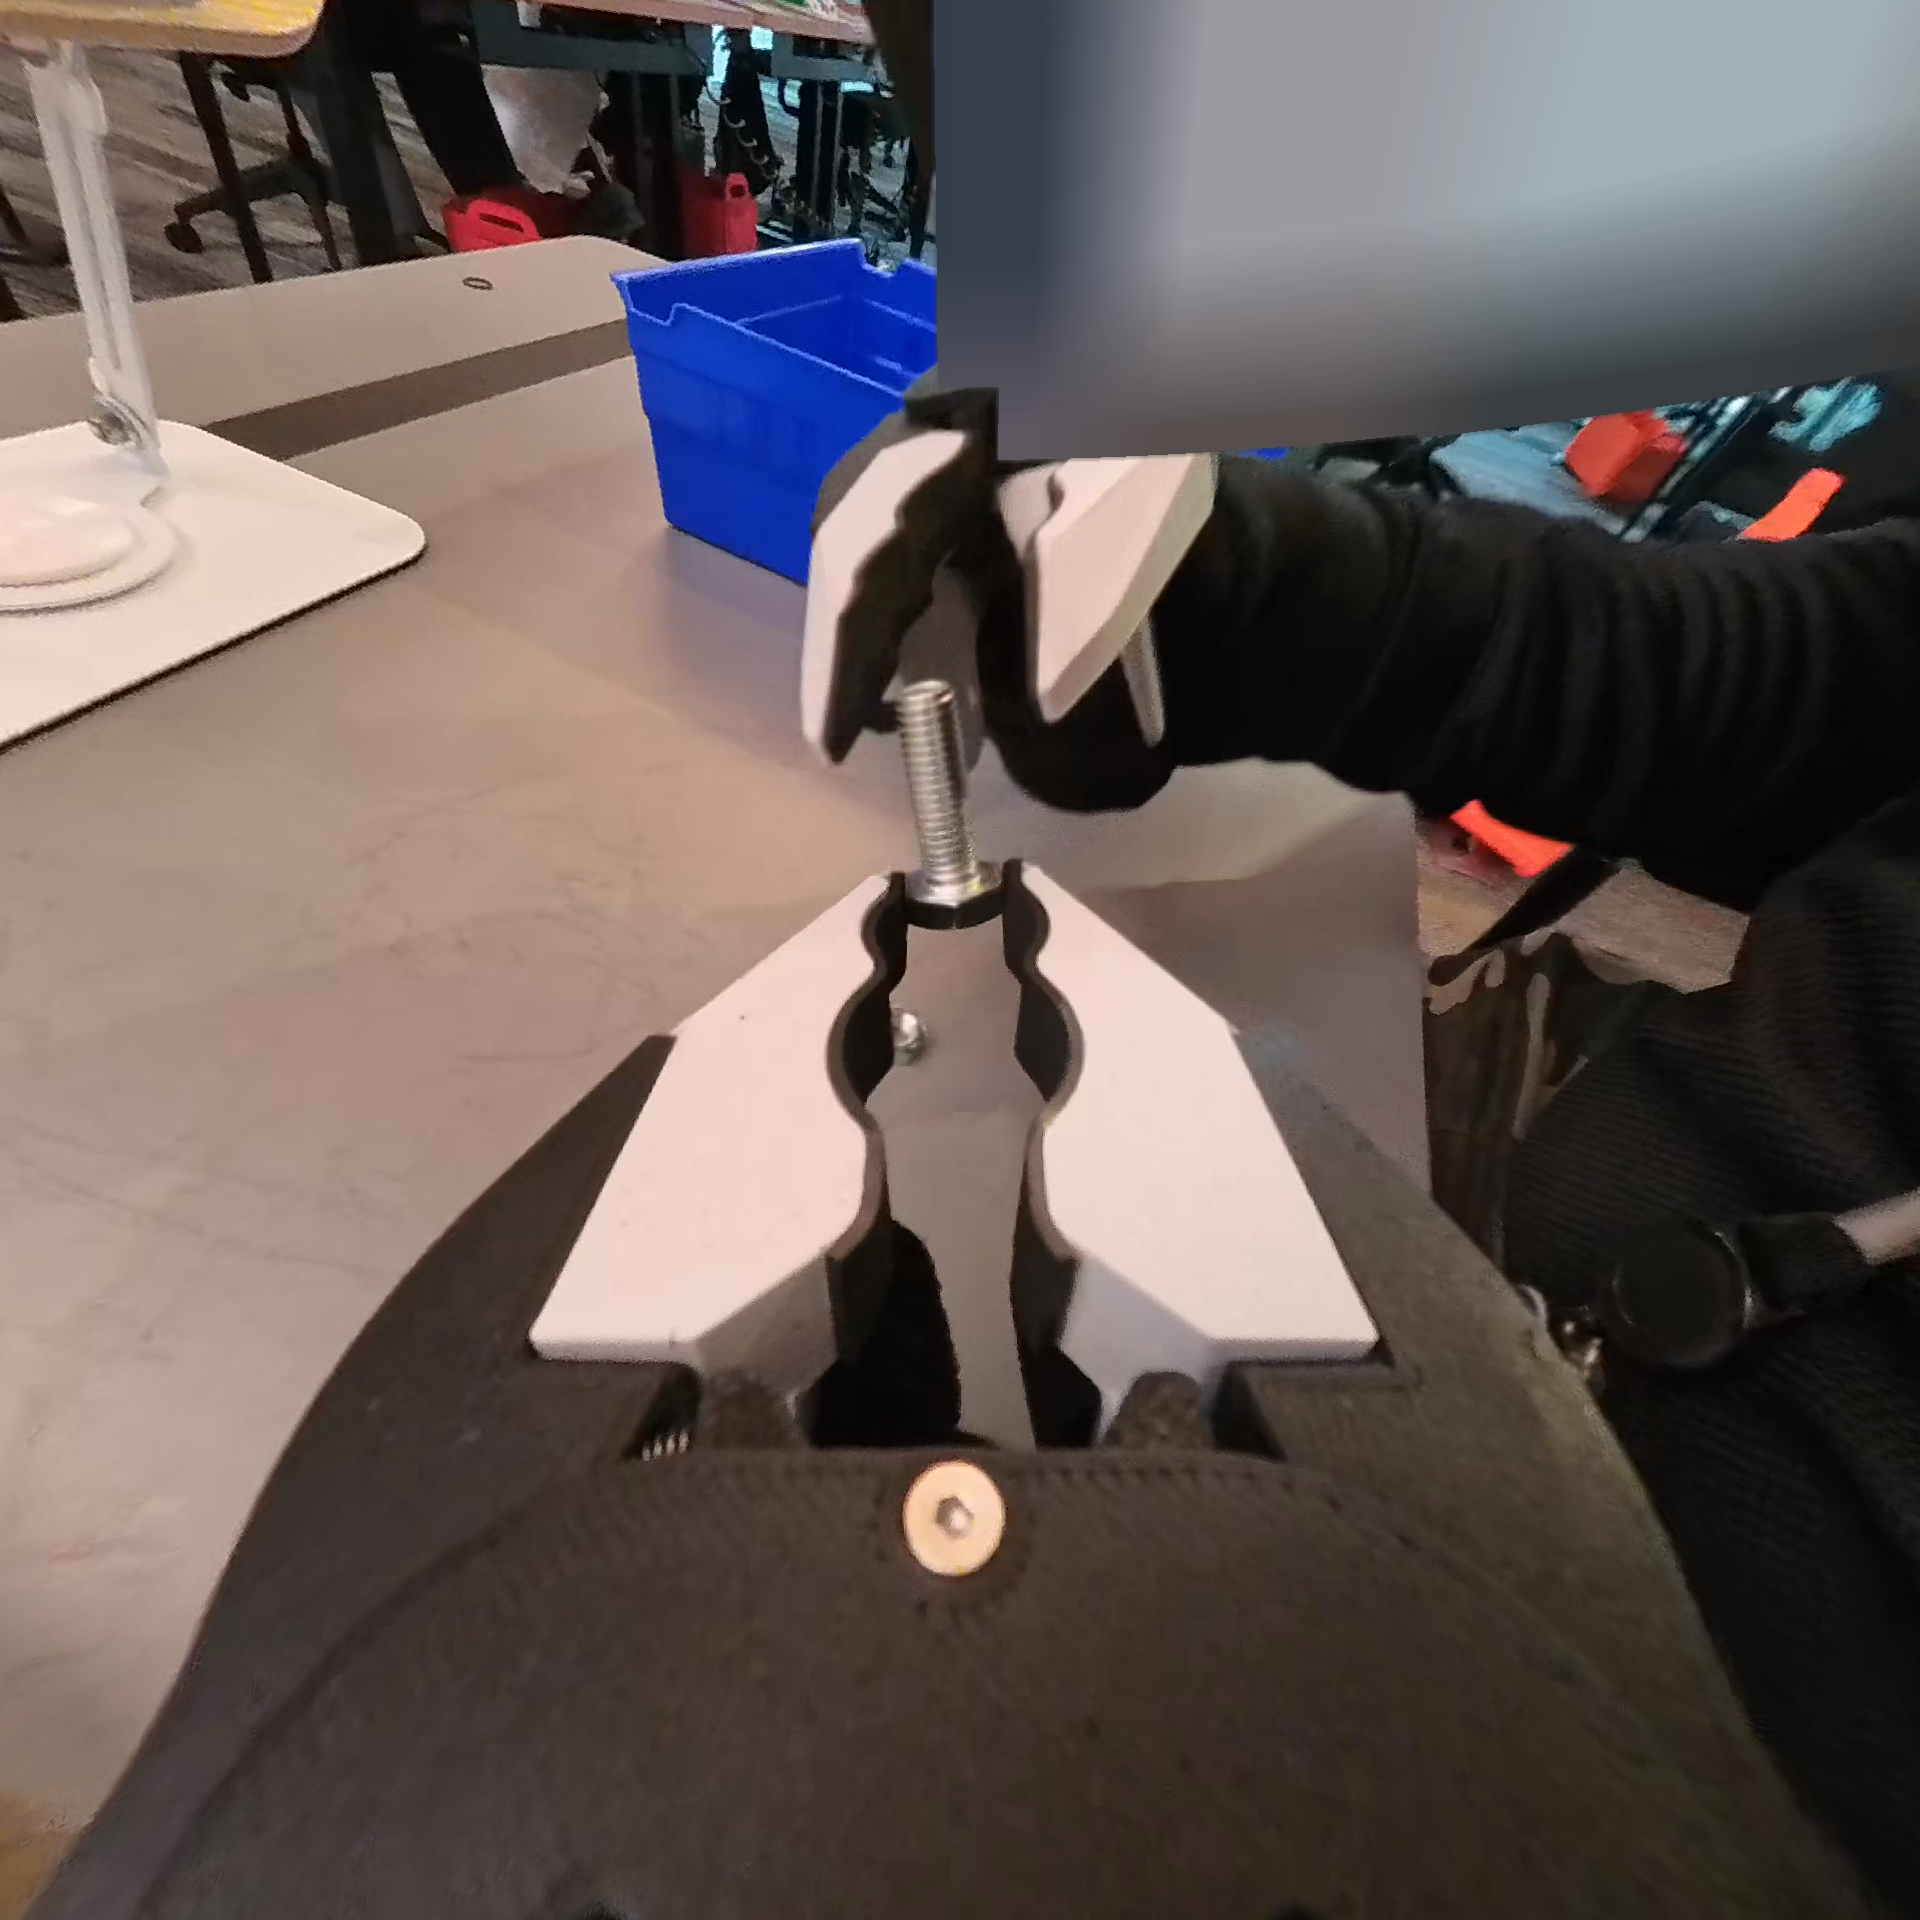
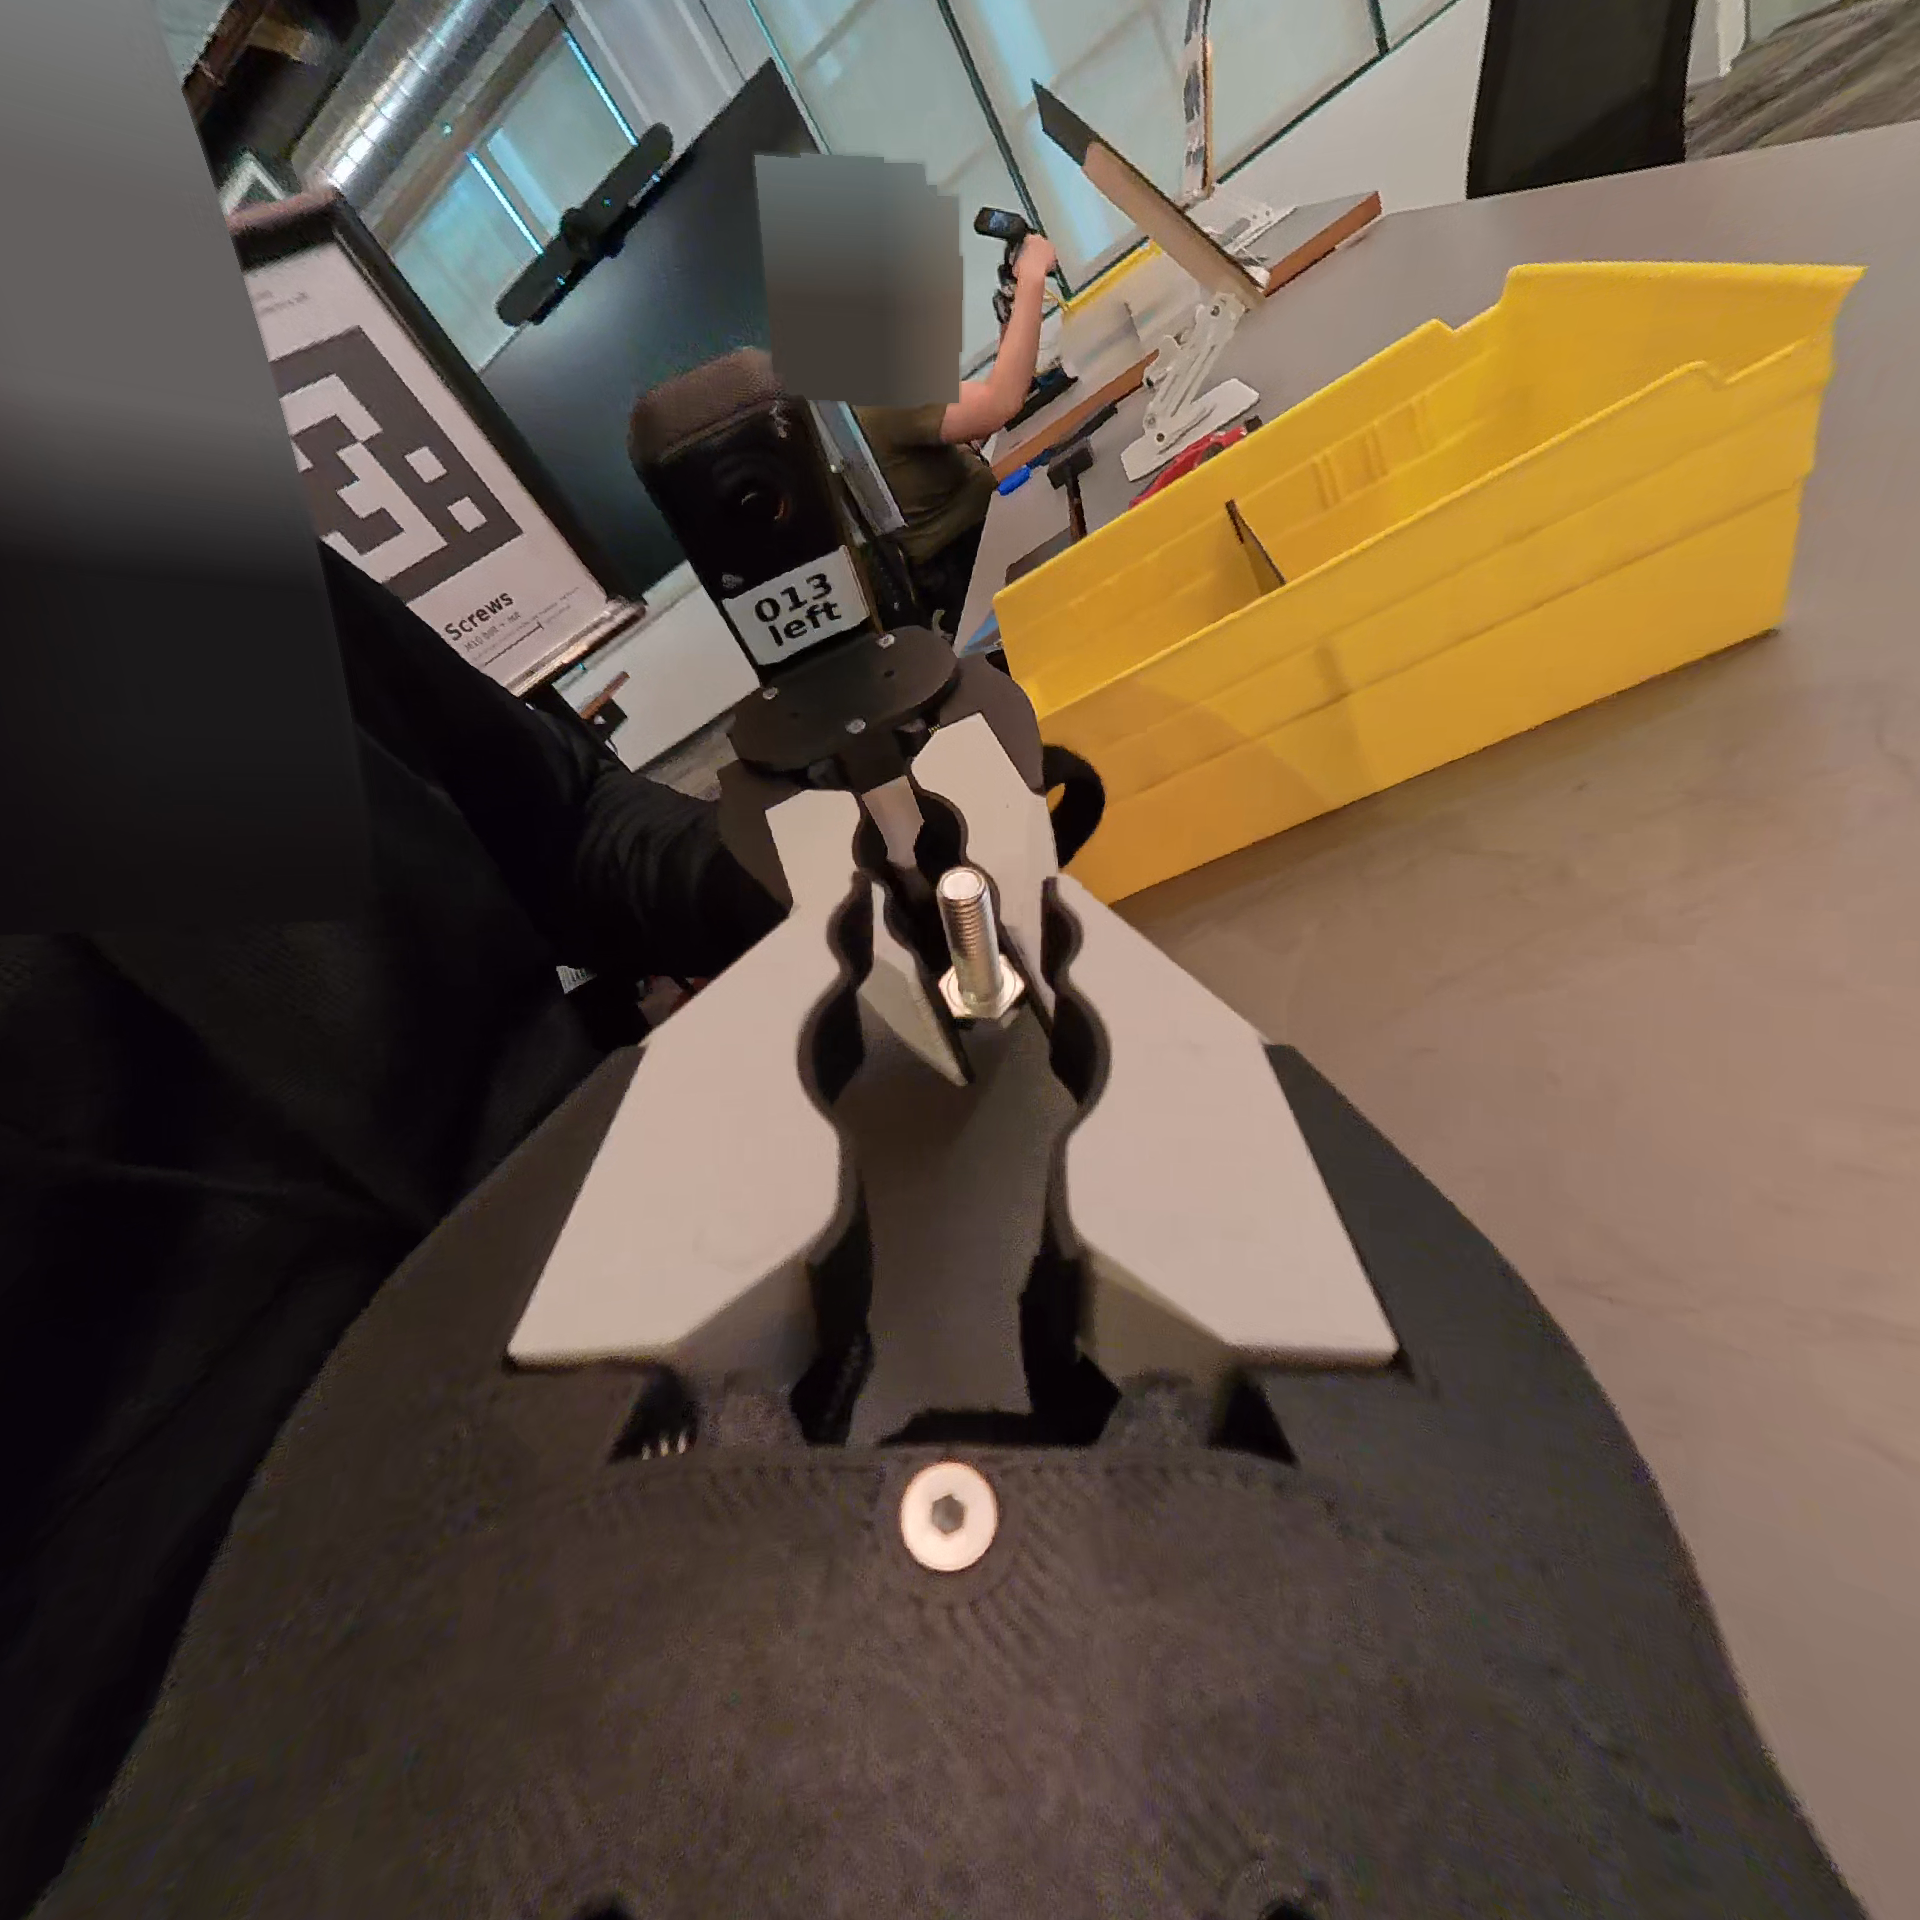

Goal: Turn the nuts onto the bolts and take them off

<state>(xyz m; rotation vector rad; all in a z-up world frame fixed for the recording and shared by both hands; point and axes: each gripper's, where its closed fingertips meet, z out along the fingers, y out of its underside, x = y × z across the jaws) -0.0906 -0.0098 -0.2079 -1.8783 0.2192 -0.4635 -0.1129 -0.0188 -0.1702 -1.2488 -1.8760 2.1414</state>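
1. Your left tool (image 1: 954, 894) pinches the bolt (image 1: 935, 774) by its head at the fingertips, with the threaded shank standing up above them.
2. Your right tool (image 1: 940, 623) sits over the shank's top end, fingers spread around it and not clamped.
3. A small nut (image 1: 908, 1035) lies on the worktop (image 1: 416, 883) below the bolt.

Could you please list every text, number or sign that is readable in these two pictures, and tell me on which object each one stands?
White label on the black camera: printed, legible, not repeated here.
Standing board with a black-and-white square pattern: printed lines beneath, not repeated; the smallest are too small to read.
Left wrist view: no writing.
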